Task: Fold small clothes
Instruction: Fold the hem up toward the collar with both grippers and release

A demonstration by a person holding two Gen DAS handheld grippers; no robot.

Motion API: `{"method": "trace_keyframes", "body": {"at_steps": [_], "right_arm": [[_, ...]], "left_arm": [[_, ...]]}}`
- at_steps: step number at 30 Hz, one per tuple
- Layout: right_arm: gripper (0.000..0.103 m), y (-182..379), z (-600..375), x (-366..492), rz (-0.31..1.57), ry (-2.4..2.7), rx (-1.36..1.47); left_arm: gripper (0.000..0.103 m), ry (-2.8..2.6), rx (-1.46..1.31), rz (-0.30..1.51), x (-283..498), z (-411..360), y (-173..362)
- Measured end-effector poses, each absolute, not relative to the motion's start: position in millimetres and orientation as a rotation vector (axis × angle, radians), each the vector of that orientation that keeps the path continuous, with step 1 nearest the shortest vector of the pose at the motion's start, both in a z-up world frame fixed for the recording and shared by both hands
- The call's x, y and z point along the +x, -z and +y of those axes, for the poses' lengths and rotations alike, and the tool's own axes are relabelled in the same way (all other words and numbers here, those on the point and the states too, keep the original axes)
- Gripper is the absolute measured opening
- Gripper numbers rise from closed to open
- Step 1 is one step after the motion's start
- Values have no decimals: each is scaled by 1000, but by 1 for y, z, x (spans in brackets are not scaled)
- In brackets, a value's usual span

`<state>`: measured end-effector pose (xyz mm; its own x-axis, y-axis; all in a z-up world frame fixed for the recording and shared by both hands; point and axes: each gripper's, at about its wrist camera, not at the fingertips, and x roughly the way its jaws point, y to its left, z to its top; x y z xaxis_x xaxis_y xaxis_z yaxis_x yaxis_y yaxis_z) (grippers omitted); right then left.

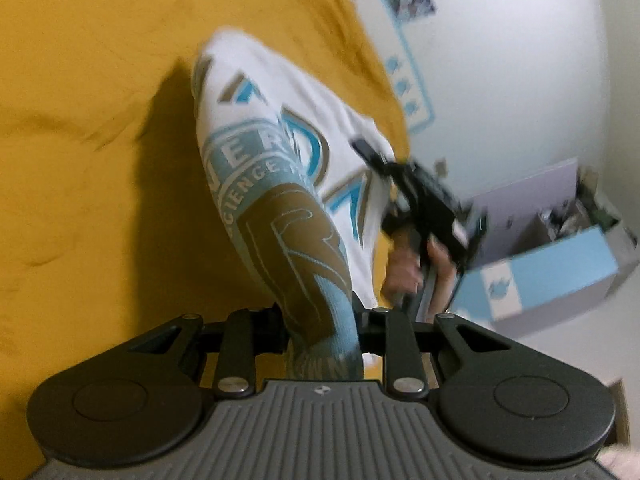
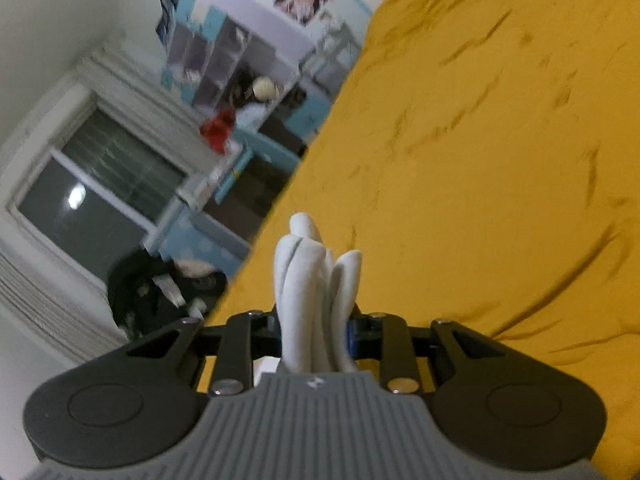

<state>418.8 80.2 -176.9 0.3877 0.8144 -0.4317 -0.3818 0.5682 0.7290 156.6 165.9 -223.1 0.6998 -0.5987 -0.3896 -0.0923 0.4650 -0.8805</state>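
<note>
A small white shirt [image 1: 256, 92] with a blue and tan print hangs above the yellow bedspread [image 1: 80, 120]. My left gripper [image 1: 320, 320] is shut on its printed near end, and the cloth bunches between the jaws. The shirt stretches away to my right gripper [image 1: 372, 156], which a hand [image 1: 400, 272] holds at the shirt's right edge. In the right wrist view, my right gripper [image 2: 316, 320] is shut on a bunch of white shirt fabric [image 2: 308, 280] that sticks up in folds between the jaws. Both views are blurred.
The yellow bedspread [image 2: 500, 160] fills the right of the right wrist view. Beyond the bed's edge are a window [image 2: 92, 196], cube shelves [image 2: 224, 64], a red item [image 2: 218, 130] and dark clothes [image 2: 160, 288] on the floor. A blue and white box [image 1: 552, 276] sits by the wall.
</note>
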Motion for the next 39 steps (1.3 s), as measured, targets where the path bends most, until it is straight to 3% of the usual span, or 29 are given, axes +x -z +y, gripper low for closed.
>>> {"method": "trace_keyframes", "body": {"at_steps": [3, 8, 11, 18, 20, 27, 31, 33, 34, 36, 37, 39], "right_arm": [[22, 228, 102, 431, 978, -715, 537], [24, 262, 93, 439, 1007, -694, 553], [36, 248, 85, 435, 1003, -655, 541], [42, 165, 37, 349, 808, -701, 361], [51, 150, 33, 306, 772, -726, 310], [51, 166, 15, 187, 659, -627, 107], [36, 199, 3, 175, 747, -603, 101], [32, 210, -3, 176, 768, -578, 94], [24, 213, -4, 177, 772, -585, 104], [16, 214, -4, 181, 789, -587, 120], [10, 213, -5, 181, 787, -588, 124], [8, 203, -6, 179, 764, -585, 132]], "left_arm": [[26, 272, -1080, 857, 155, 164, 272], [27, 290, -1053, 819, 151, 157, 277], [27, 294, -1065, 846, 152, 162, 275], [28, 222, -860, 911, 121, 192, 224], [28, 206, -852, 849, 113, 191, 205], [30, 240, -905, 703, 136, 164, 192], [30, 186, -952, 818, 149, 158, 231], [23, 153, -950, 839, 144, 158, 249], [20, 151, -971, 830, 140, 160, 257], [6, 145, -1038, 815, 135, 167, 271], [6, 146, -1068, 813, 134, 169, 275], [6, 159, -1082, 803, 128, 174, 275]]}}
